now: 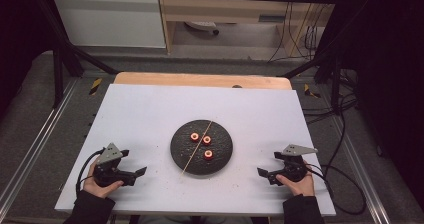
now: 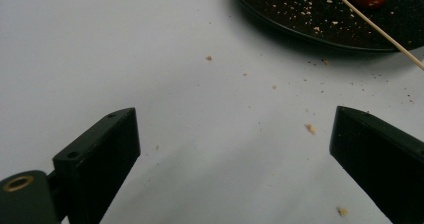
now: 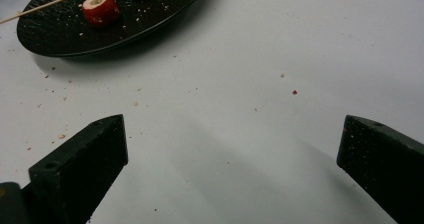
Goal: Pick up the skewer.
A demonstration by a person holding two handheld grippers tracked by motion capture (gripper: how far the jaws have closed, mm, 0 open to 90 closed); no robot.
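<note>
Across the black plate (image 1: pixel 176 149) a skewer (image 1: pixel 198 147) runs near-left to far-right; left gripper (image 1: pixel 136 165) and right gripper (image 1: pixel 268 164) gape empty.

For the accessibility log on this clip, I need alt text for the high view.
A round black plate sits mid-table holding three red cored fruit pieces and a thin wooden skewer laid across it. The left gripper and right gripper, each hand-held with jaws open, rest on the white tabletop either side.

A lab-style recording station: a white tabletop (image 1: pixel 150 114) stands inside a black metal frame (image 1: pixel 65 54) on grey carpet between floor rails (image 1: pixel 35 139), with loose cables (image 1: pixel 345 129) trailing and plain wooden shelving (image 1: pixel 225 9) behind
</note>
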